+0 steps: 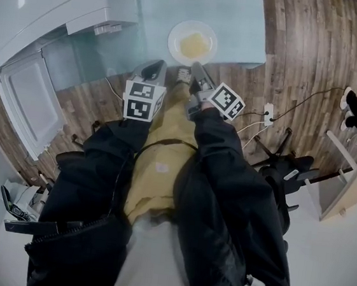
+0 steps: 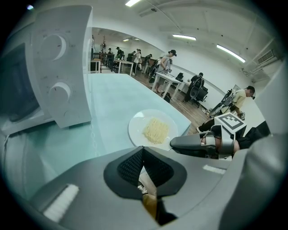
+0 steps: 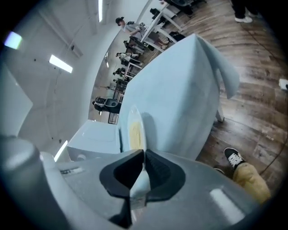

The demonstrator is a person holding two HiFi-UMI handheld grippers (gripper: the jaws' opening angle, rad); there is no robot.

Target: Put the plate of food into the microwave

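A white plate [image 1: 192, 43] of yellow noodles [image 2: 155, 130] sits at the near edge of the pale blue table [image 1: 243, 25]. My right gripper [image 1: 195, 70] is at the plate's near rim. In the right gripper view the plate [image 3: 134, 128] is seen edge-on, its rim running between the closed jaws of the right gripper [image 3: 143, 158]. My left gripper [image 1: 153, 72] hovers just left of the plate, off the table's edge. Seen in its own view, the left gripper [image 2: 143, 151] is shut on nothing. The white microwave [image 1: 46, 9] stands at the left with its door [image 1: 26, 99] swung open.
The microwave's knob panel [image 2: 60, 67] stands close on the left in the left gripper view. Cables and a power strip [image 1: 268, 111] lie on the wooden floor, near a black chair base [image 1: 288, 167]. People and desks [image 2: 166, 72] fill the far room.
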